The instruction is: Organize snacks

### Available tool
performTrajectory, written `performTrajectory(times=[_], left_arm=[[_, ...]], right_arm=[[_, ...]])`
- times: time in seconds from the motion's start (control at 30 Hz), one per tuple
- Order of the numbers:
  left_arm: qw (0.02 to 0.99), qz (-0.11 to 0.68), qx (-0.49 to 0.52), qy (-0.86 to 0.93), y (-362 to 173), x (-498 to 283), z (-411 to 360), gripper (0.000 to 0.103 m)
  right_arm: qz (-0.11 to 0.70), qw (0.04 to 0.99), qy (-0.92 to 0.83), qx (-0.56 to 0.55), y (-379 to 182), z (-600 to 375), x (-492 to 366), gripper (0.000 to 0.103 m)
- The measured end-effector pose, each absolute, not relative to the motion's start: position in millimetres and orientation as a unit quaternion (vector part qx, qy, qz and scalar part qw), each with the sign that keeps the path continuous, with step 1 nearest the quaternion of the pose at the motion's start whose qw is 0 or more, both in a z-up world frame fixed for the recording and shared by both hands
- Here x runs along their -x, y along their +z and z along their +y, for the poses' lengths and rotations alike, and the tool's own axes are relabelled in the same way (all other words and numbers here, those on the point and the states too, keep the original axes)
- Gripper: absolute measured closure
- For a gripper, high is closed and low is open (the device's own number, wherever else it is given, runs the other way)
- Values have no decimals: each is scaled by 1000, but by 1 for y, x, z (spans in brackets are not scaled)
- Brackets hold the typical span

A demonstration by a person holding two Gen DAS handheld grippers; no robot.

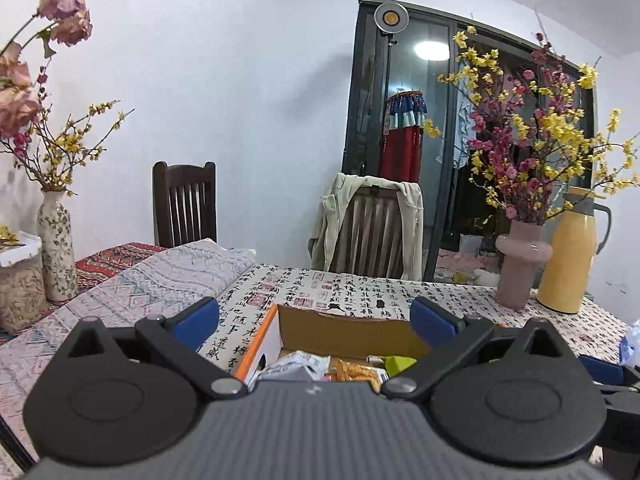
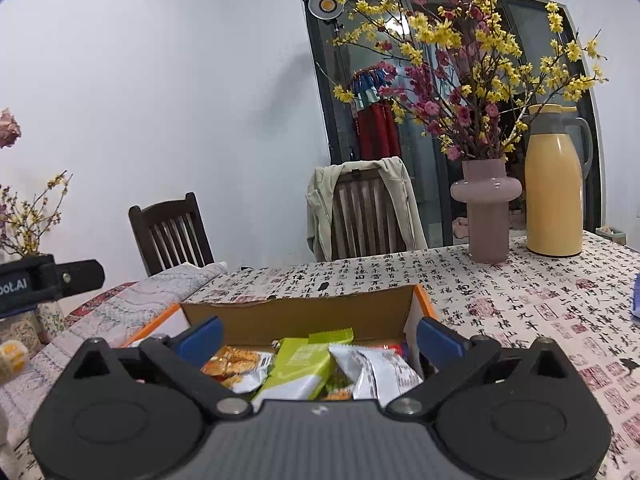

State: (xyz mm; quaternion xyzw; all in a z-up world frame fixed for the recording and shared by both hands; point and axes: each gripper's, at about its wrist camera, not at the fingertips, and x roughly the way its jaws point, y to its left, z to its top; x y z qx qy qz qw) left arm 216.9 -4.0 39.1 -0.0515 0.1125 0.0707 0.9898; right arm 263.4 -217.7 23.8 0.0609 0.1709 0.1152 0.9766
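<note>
An open cardboard box (image 1: 344,326) with orange edges sits on the calligraphy tablecloth and also shows in the right wrist view (image 2: 296,314). It holds several snack packets: a green pack (image 2: 298,370), a silver-white pack (image 2: 384,372), an orange cracker pack (image 2: 236,364), and in the left wrist view a white pack (image 1: 296,364) and orange snacks (image 1: 356,370). My left gripper (image 1: 316,318) is open and empty above the box. My right gripper (image 2: 320,338) is open and empty above the box.
A pink vase (image 1: 520,264) of flowers and a yellow thermos (image 1: 568,256) stand at the table's back right. A patterned vase (image 1: 56,248) stands at the left. Two chairs (image 2: 172,232) stand behind the table, one draped with a jacket (image 2: 360,208).
</note>
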Motion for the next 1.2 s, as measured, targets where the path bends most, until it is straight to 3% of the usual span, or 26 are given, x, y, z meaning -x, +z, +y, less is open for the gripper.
performTrajectory(times=[0.5, 1.2], left_arm=[[985, 159, 49, 47, 35, -125, 10, 0], [962, 268, 41, 28, -46, -54, 33, 0]], right_arm=[[180, 975, 122, -49, 31, -234, -158, 0], [254, 955, 146, -34, -14, -239, -72, 0]])
